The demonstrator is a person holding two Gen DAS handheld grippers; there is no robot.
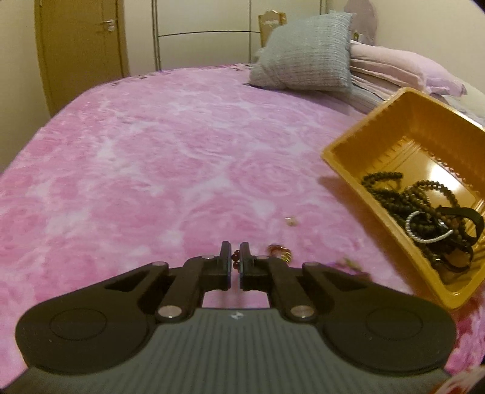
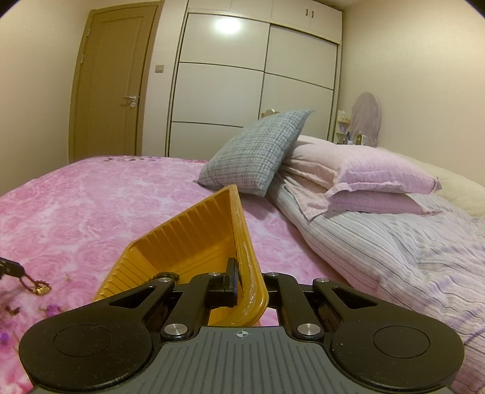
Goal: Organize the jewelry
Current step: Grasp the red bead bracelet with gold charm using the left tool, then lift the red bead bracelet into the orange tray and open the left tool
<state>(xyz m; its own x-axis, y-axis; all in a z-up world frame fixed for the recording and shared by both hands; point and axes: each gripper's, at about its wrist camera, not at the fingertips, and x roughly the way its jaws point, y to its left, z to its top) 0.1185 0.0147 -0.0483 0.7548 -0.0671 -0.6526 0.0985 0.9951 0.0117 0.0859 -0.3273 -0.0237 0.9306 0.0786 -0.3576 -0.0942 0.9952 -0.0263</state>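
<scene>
Dark-red beads [image 1: 234, 263] are pinched in the closed left claw [image 1: 234, 257] above the pink bed [image 1: 151, 151], while the tilted orange tray [image 1: 348, 157], clamped by the right claw [image 2: 239, 278], already holds several necklaces [image 1: 424, 209]; small pieces [image 1: 280, 253] beside the left claw are left.

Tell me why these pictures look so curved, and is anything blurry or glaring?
Left wrist view: fisheye bends the pink bedspread; jewelry beyond the left gripper is blurred. Right wrist view: a lamp's reflection glares off the wardrobe; the door bows; the corners are dark.
</scene>
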